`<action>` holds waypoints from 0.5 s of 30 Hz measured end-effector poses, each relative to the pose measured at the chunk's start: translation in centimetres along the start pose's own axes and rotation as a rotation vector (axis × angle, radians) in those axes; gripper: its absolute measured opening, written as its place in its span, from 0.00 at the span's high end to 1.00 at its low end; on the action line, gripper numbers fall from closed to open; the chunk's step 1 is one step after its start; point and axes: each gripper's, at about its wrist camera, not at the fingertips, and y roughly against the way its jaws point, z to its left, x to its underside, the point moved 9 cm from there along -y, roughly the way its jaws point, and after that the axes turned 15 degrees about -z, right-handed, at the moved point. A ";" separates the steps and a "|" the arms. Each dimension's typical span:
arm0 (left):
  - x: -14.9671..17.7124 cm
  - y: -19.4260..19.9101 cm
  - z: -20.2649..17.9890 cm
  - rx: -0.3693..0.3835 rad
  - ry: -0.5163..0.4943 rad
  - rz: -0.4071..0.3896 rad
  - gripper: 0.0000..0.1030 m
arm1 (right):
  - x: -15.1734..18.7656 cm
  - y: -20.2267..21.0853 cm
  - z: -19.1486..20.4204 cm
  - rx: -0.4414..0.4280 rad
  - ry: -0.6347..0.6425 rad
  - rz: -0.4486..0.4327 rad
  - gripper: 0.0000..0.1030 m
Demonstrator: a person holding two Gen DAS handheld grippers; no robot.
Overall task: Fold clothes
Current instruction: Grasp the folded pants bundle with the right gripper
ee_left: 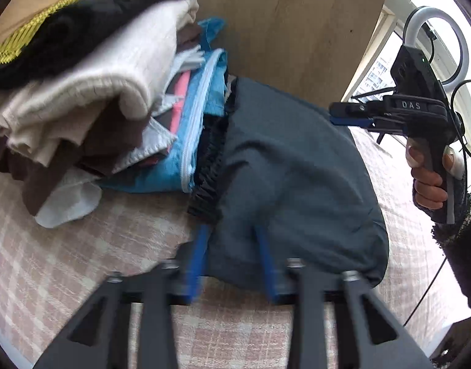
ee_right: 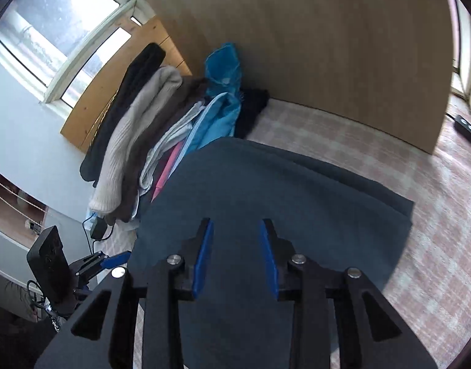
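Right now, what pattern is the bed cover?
Pale pink-and-white check on the bed cover; right wrist view shows it best.

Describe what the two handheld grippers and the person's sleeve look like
Each tool is matte black plastic with two blue finger pads and silver pivot bolts. The right tool has a pistol-style handle, white "DAS" lettering on its body, a black box on top with a small green light, and black cables trailing off. The left tool carries a similar black box. The sleeve is dark, with a speckled knit cuff.

1. Pretty clearly a bedroom at home: a bed (ee_right: 389,160) with a pink checked sheet fills the lower frame.
2. Wooden headboard (ee_right: 327,46) across the top.
3. Heap of clothes (ee_left: 112,98) at left.
4. Window (ee_right: 50,30) upper left.
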 end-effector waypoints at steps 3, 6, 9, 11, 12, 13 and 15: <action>1.4 0.1 2.2 -0.092 -0.017 0.024 0.88 | 1.4 -2.1 0.3 0.041 0.004 0.053 0.70; 0.3 2.0 3.5 -0.155 -0.001 -0.037 0.78 | 2.1 0.5 -1.2 0.026 -0.101 0.011 0.70; -2.4 3.9 2.2 -0.139 -0.025 -0.138 0.65 | 3.4 5.0 -3.6 0.080 -0.183 -0.090 0.46; -4.2 4.2 -0.7 -0.094 -0.101 -0.183 0.57 | 5.1 7.8 -5.6 0.113 -0.255 -0.147 0.40; -5.0 3.8 -2.6 -0.057 -0.147 -0.197 0.53 | 5.9 8.7 -6.4 0.115 -0.291 -0.152 0.40; -5.6 3.1 -4.3 -0.025 -0.191 -0.199 0.51 | 6.7 9.1 -7.1 0.115 -0.318 -0.151 0.40; -6.1 1.2 -7.3 0.032 -0.266 -0.189 0.50 | 7.4 9.4 -8.2 0.130 -0.335 -0.151 0.40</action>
